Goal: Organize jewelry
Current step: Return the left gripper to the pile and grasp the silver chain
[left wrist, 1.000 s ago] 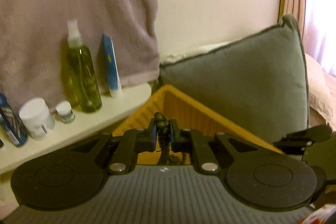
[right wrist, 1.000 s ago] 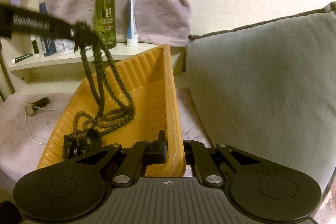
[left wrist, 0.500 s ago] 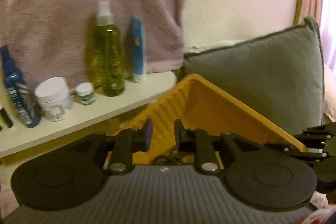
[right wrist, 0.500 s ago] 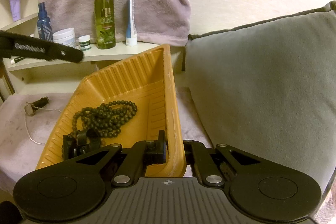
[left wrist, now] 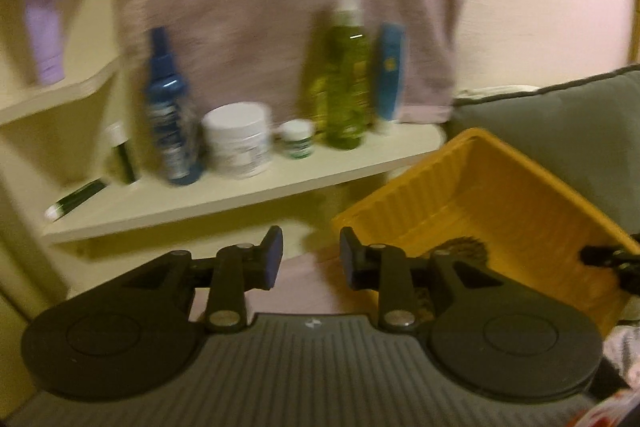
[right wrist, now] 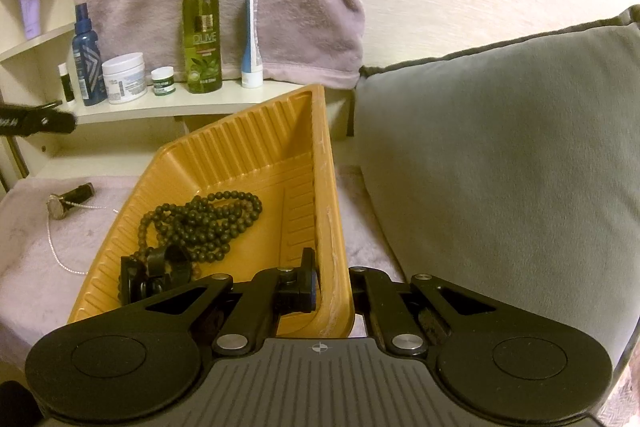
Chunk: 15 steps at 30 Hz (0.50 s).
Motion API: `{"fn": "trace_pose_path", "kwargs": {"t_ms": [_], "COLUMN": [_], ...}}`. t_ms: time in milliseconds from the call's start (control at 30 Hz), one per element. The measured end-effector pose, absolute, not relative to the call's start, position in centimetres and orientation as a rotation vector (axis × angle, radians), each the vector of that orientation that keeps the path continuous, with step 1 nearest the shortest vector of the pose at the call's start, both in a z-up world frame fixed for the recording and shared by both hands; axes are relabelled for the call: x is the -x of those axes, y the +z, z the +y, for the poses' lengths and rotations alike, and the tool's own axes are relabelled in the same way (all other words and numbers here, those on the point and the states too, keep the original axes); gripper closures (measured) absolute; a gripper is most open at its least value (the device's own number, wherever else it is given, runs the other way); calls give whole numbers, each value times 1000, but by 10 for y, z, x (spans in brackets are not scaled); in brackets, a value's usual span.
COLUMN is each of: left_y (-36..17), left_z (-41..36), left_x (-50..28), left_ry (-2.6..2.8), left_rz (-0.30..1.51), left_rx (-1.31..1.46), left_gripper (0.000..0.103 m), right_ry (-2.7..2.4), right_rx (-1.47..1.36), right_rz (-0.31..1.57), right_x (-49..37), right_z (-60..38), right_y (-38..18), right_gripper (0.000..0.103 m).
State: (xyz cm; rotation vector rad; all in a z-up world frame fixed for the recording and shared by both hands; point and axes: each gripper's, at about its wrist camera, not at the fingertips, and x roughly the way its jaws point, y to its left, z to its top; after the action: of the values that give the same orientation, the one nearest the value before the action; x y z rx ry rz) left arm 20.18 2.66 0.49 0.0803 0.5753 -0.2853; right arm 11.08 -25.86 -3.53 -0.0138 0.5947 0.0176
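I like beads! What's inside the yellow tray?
Inside the yellow tray lies a heap of dark green beads and a black clip-like piece. The right gripper pinches the tray's rim, and its fingers hide the near corner.

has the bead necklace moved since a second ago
Yes. In the right wrist view the bead necklace hung from the left gripper above the yellow tray; now it lies piled on the tray floor, and that gripper is open, off left.

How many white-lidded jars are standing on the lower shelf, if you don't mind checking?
2: a large white jar beside the blue spray bottle, and a small green-labelled jar between it and the olive spray bottle. None seem hidden.
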Motion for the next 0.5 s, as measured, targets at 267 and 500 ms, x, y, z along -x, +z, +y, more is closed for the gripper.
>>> {"fn": "trace_pose_path", "kwargs": {"t_ms": [267, 500], "left_y": [-16, -38], "left_z": [76, 97], "left_x": [-192, -179], "left_ry": [-129, -58], "left_rz": [596, 641], "left_rx": [-64, -60], "left_gripper": [67, 65], "right_ry": [18, 17], "right_rx": [17, 21], "right_rz": [593, 596], "right_x": [-110, -110], "right_z": [-257, -257], "right_y": [-35, -36], "right_gripper": [98, 98]}}
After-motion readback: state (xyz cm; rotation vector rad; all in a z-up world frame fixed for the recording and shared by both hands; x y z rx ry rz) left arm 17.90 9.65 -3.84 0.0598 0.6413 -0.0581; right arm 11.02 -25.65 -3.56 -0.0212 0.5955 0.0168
